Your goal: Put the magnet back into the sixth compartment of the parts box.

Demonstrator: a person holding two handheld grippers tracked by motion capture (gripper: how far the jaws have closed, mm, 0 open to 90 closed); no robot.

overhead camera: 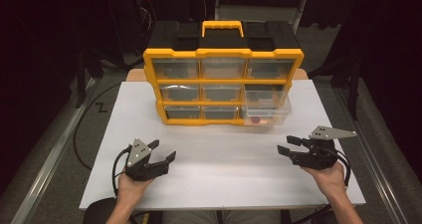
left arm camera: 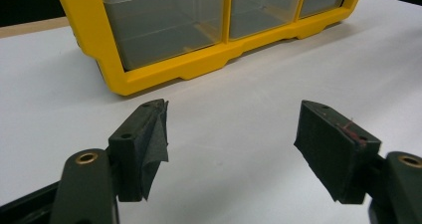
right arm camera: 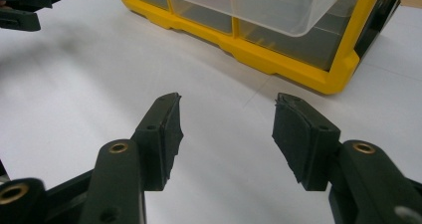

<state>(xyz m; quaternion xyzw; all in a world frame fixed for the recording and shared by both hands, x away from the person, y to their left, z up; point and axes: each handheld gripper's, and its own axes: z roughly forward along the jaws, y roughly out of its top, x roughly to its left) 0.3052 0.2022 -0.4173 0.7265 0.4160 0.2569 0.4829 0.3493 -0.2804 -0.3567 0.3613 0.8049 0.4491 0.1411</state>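
The high view shows a yellow drawer organizer (overhead camera: 223, 79) on the white table (overhead camera: 219, 174), its bottom-right clear drawer (overhead camera: 266, 110) pulled out, holding a red ring (overhead camera: 257, 119). The left gripper (overhead camera: 162, 152) and the right gripper (overhead camera: 288, 145) rest nearer, well apart, jaws spread, empty.

yellow drawer organizer (overhead camera: 223, 74), bottom-right drawer (overhead camera: 266, 109) open

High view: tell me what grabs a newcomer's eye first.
The yellow drawer cabinet stands at the table's far middle. Its bottom-right clear drawer is pulled out, with a red item inside. Nearer, the left tongs and right tongs are open and hold nothing.
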